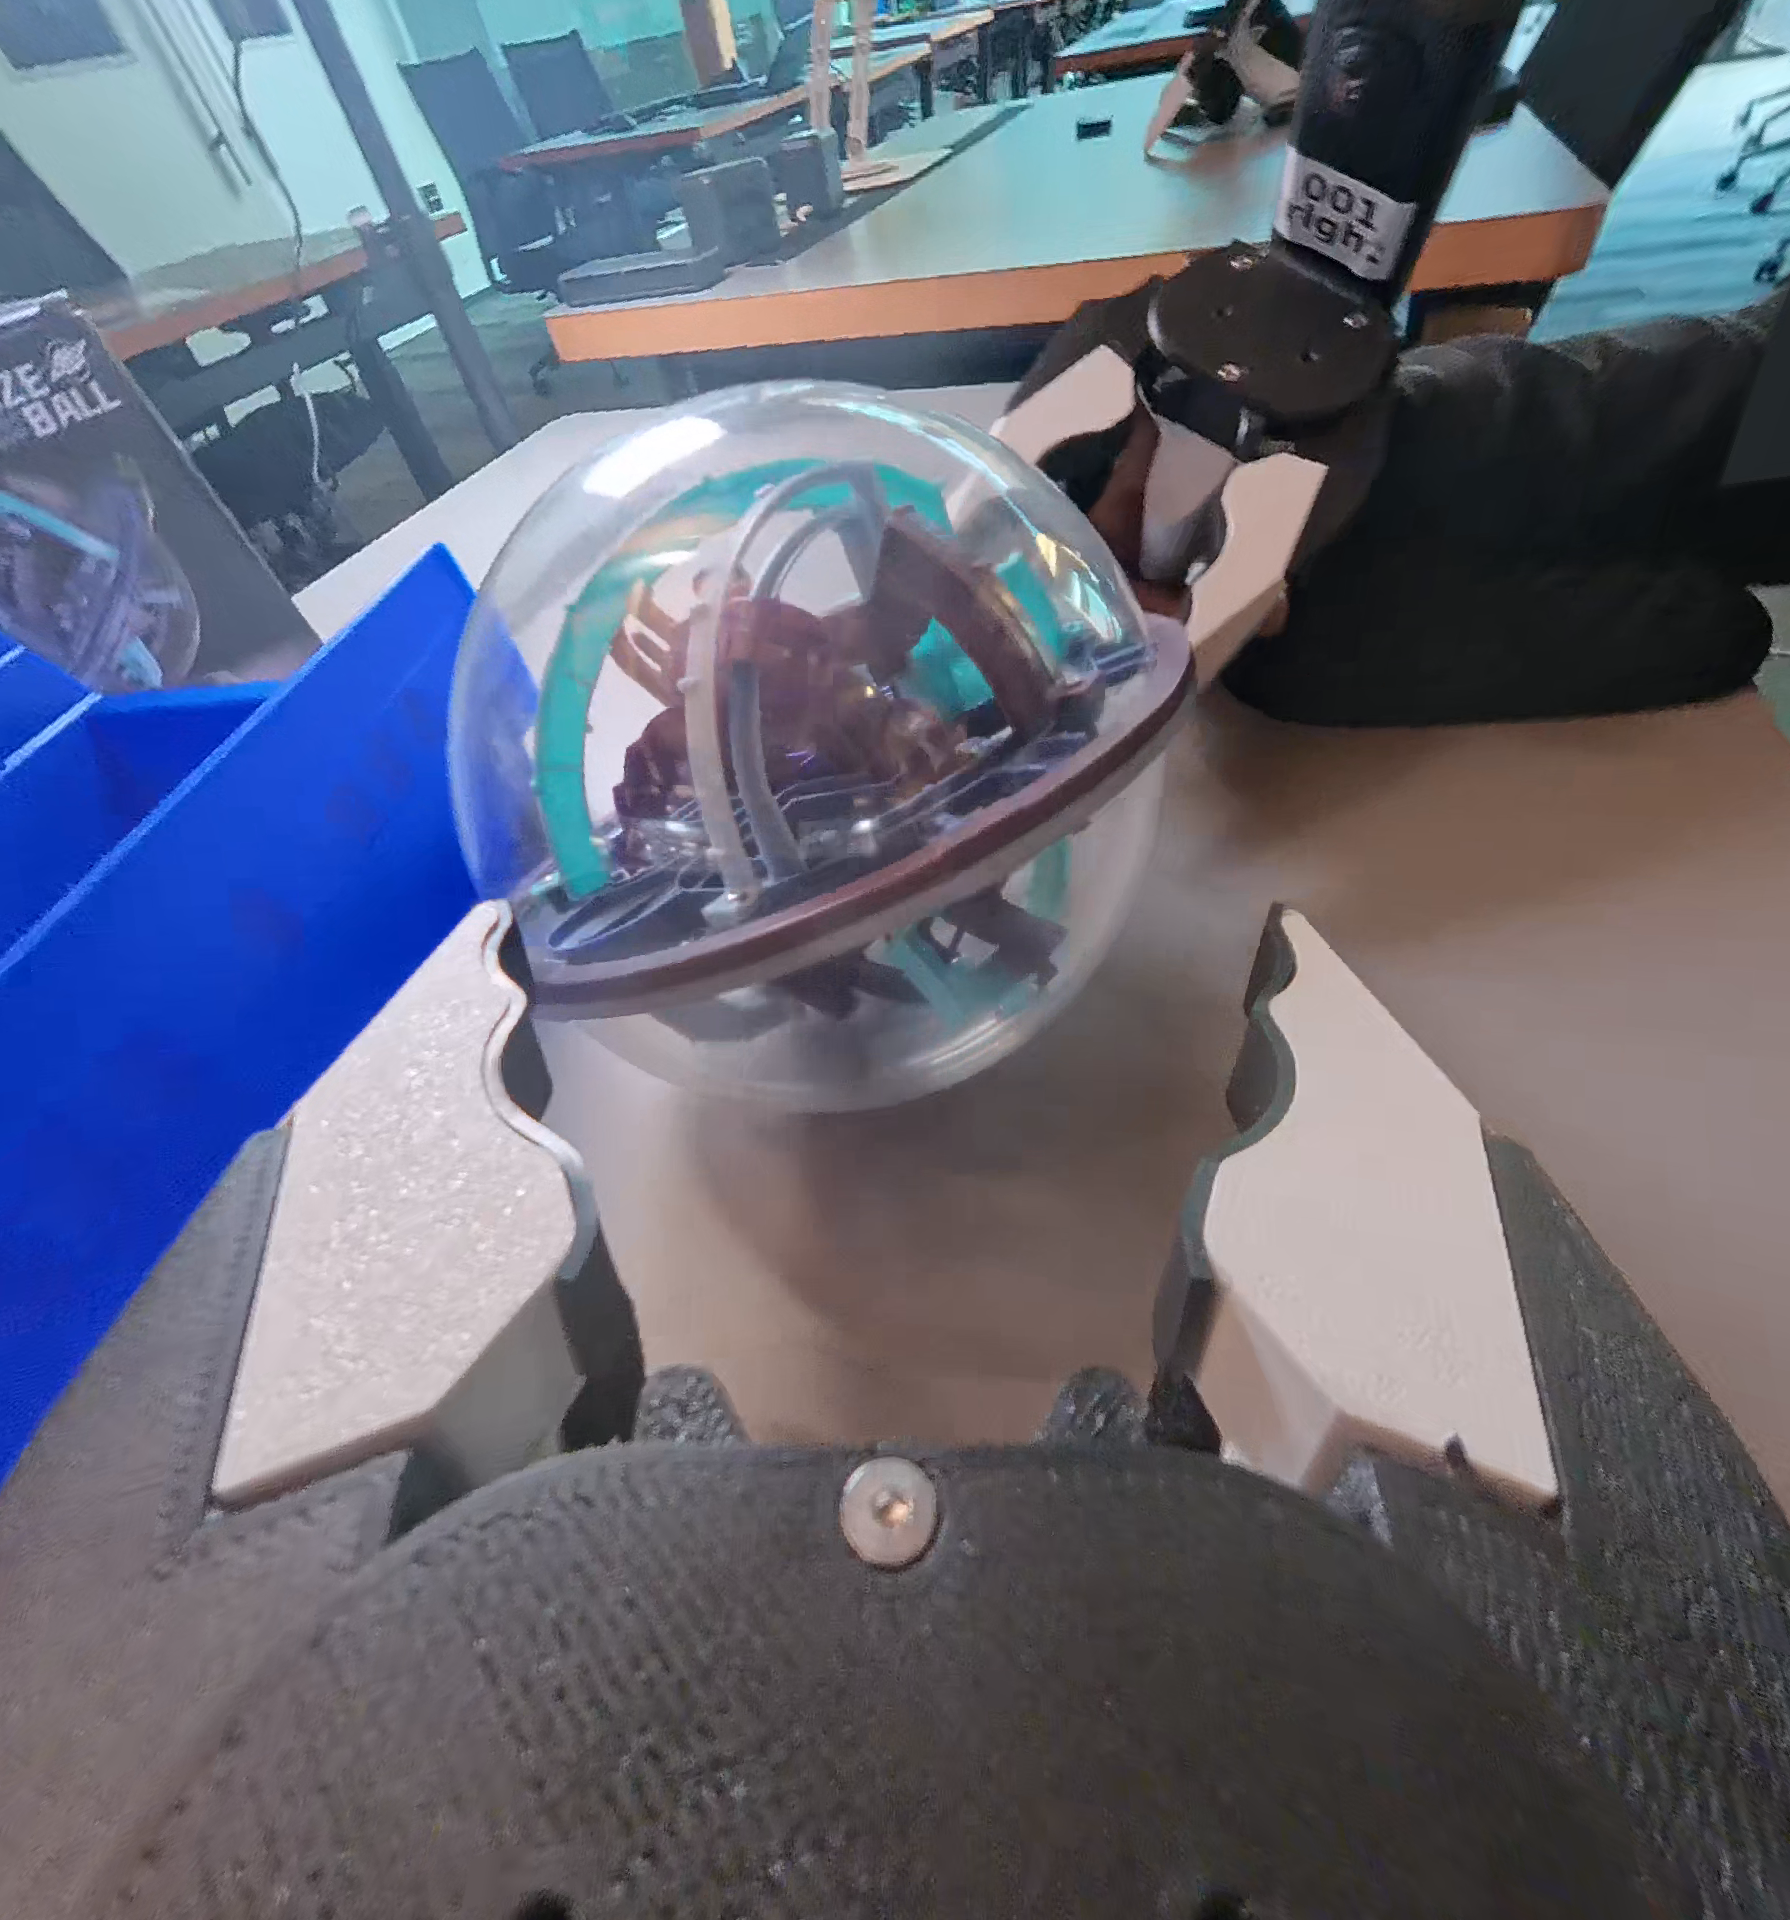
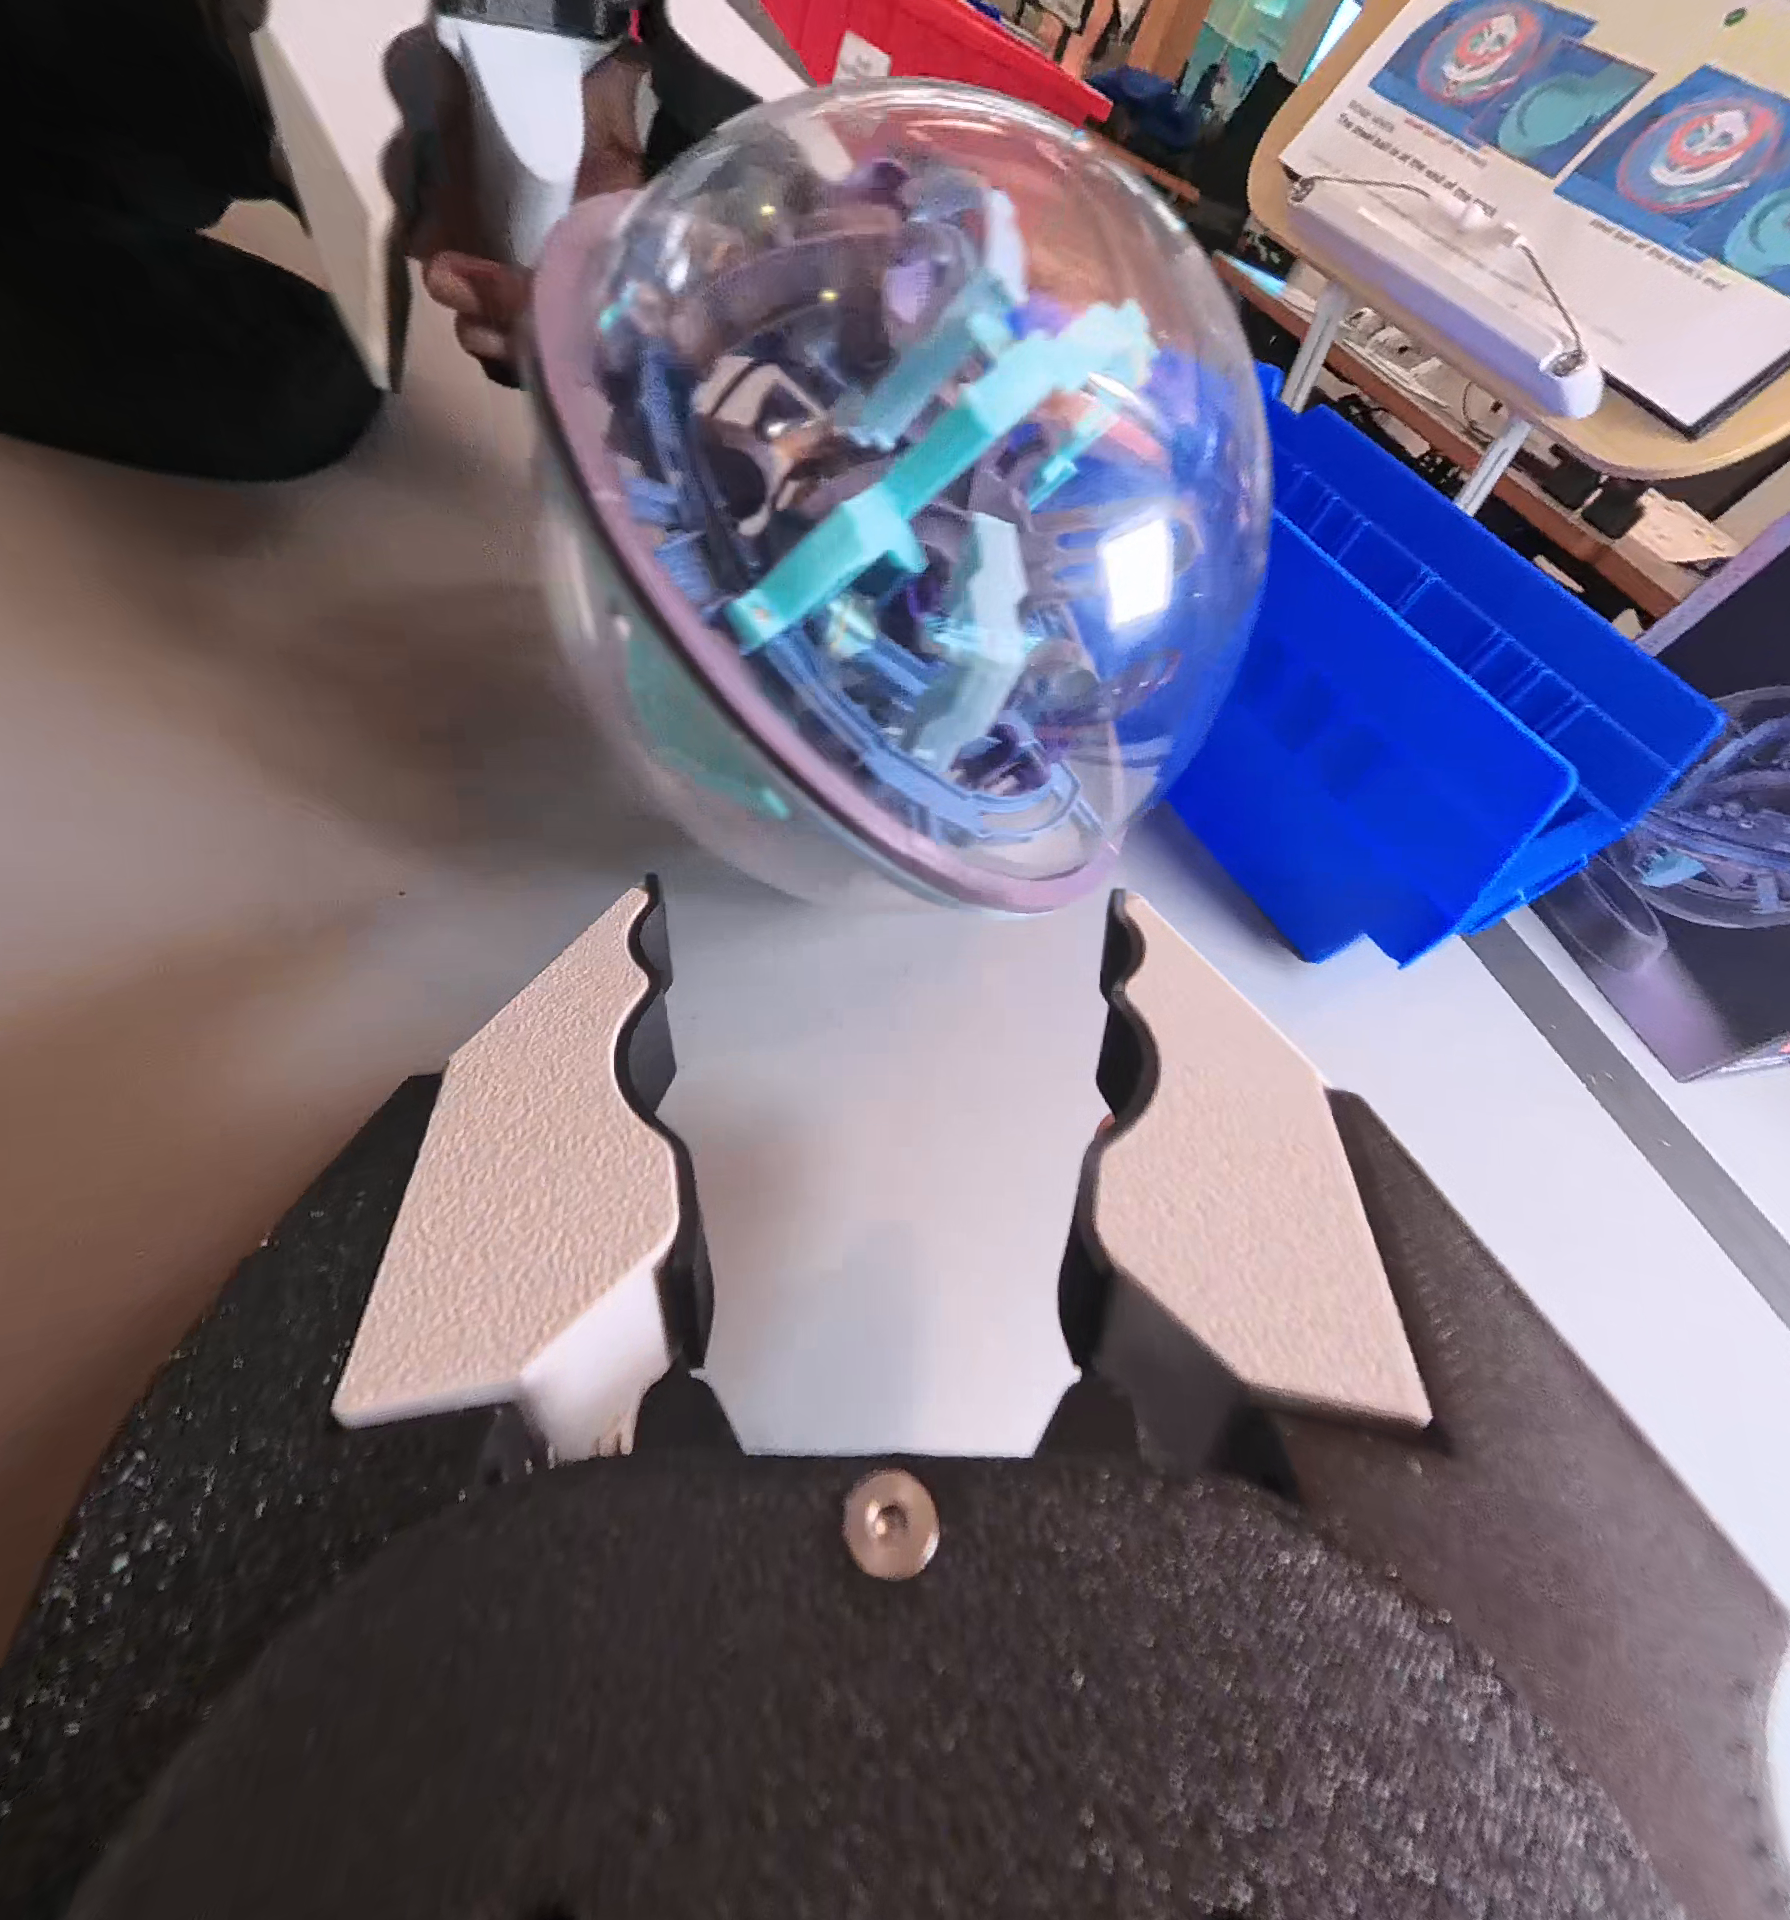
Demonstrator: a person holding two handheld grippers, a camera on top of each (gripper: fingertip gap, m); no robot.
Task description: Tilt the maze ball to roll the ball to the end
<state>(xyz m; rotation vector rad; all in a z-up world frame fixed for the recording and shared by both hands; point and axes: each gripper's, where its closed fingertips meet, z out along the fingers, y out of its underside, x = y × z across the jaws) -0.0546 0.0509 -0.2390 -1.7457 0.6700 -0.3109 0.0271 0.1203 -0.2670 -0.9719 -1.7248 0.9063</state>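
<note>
The maze ball [image 1: 818, 727] is a clear sphere with a dark red rim and teal, grey and brown tracks inside. It rests tilted on the table [image 1: 1493, 935]. My left gripper [image 1: 891, 925] is open around its near side. The left fingertip [image 1: 496, 945] meets the rim, and the right fingertip [image 1: 1275, 935] stands clear of it. In the right wrist view the ball [image 2: 901, 499] lies just beyond my right gripper [image 2: 886, 899], which is open with nothing between the pads. The right gripper also shows in the left wrist view [image 1: 1182, 520], at the ball's far side.
A blue bin [image 1: 195, 883] stands close to the ball's left and also shows in the right wrist view [image 2: 1442, 727]. The maze ball's box [image 1: 49, 499] is behind the bin. A clipboard with picture sheets [image 2: 1597, 208] stands beyond. A person's dark sleeve [image 1: 1493, 540] lies on the table.
</note>
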